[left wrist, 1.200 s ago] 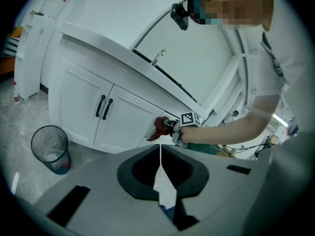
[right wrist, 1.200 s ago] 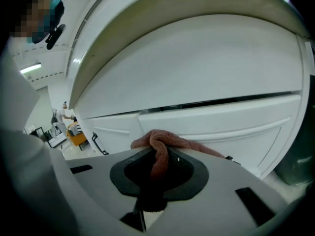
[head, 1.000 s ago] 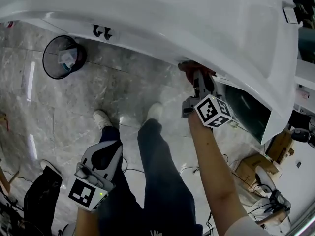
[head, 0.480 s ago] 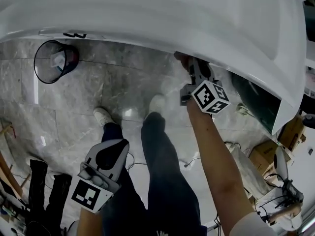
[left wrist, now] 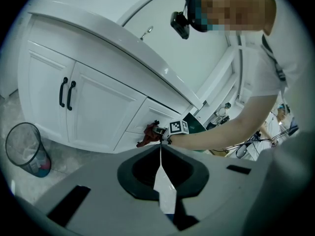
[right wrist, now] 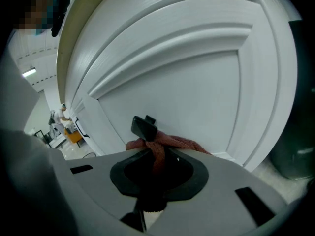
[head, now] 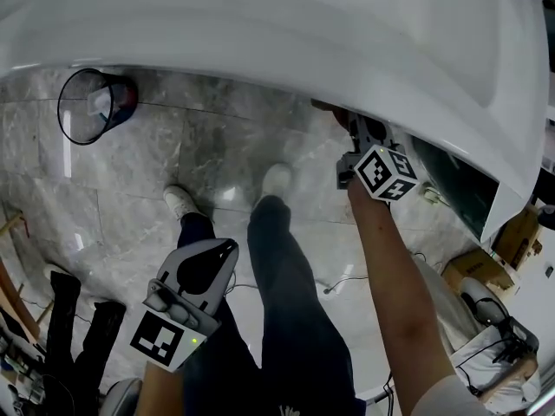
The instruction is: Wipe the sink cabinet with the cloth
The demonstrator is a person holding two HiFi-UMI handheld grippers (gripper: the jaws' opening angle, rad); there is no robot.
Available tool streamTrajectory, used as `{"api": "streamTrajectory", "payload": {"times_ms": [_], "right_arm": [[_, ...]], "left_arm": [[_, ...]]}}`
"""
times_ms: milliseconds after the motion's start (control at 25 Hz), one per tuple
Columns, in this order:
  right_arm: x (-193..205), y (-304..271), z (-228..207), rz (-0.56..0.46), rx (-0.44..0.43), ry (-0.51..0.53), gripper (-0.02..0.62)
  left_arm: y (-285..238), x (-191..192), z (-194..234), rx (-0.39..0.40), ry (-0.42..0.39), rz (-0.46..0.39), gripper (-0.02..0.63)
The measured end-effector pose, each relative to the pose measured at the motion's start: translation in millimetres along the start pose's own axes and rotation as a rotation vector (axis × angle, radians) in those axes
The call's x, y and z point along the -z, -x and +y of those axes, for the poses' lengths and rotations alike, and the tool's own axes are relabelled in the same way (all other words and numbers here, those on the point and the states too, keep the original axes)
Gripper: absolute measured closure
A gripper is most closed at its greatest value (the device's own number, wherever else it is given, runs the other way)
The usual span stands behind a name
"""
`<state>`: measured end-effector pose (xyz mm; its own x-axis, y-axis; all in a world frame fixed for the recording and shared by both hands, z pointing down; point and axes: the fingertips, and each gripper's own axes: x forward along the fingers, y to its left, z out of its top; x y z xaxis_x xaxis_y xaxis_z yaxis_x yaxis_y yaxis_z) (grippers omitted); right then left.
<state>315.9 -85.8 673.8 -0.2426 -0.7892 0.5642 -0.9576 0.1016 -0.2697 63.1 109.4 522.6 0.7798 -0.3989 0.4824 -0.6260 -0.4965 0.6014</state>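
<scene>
The white sink cabinet (head: 286, 33) fills the top of the head view, its countertop overhanging the front. My right gripper (head: 353, 128) reaches under that edge, shut on a reddish-brown cloth (head: 334, 111). In the right gripper view the cloth (right wrist: 165, 146) is pinched between the jaws and pressed on a white recessed cabinet panel (right wrist: 192, 92). My left gripper (head: 225, 251) hangs low beside the person's leg, jaws shut with nothing in them. From the left gripper view the cloth (left wrist: 146, 134) shows against a drawer front, right of two doors with black handles (left wrist: 67, 93).
A round wire trash bin (head: 91, 104) stands on the marble floor at the left of the cabinet. The person's legs and white shoes (head: 276, 180) are in front of it. A dark green panel (head: 451, 185), cardboard boxes (head: 477, 271) and cables lie to the right.
My right gripper with the cloth has shifted a little to the right along the cabinet front. The left gripper has stayed low and shut.
</scene>
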Motion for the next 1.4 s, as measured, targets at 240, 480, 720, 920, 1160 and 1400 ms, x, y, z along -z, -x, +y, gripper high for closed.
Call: {"api": "streamTrajectory", "payload": {"times_ms": [240, 480, 720, 920, 1160, 1400], "right_arm": [[-13, 39, -47, -0.003, 0.127, -0.025, 0.529], [-39, 59, -45, 0.000, 0.136, 0.009, 0.529], [-71, 83, -31, -0.029, 0.176, 0.031, 0.529], [-73, 81, -19, -0.015, 0.186, 0.039, 0.529], [-70, 61, 24, 0.004, 0.133, 0.095, 0.529], [-68, 42, 65, 0.008, 0.089, 0.118, 0.529]], "left_arm": [[0, 2, -13, 0.020, -0.025, 0.010, 0.594], [-2, -5, -19, 0.029, -0.032, -0.004, 0.594], [1, -9, -23, 0.036, -0.027, -0.015, 0.594], [11, -11, -9, 0.006, -0.002, -0.034, 0.594], [28, -9, 1, -0.015, 0.006, -0.055, 0.594], [44, -8, 13, -0.049, 0.026, -0.072, 0.594]]}}
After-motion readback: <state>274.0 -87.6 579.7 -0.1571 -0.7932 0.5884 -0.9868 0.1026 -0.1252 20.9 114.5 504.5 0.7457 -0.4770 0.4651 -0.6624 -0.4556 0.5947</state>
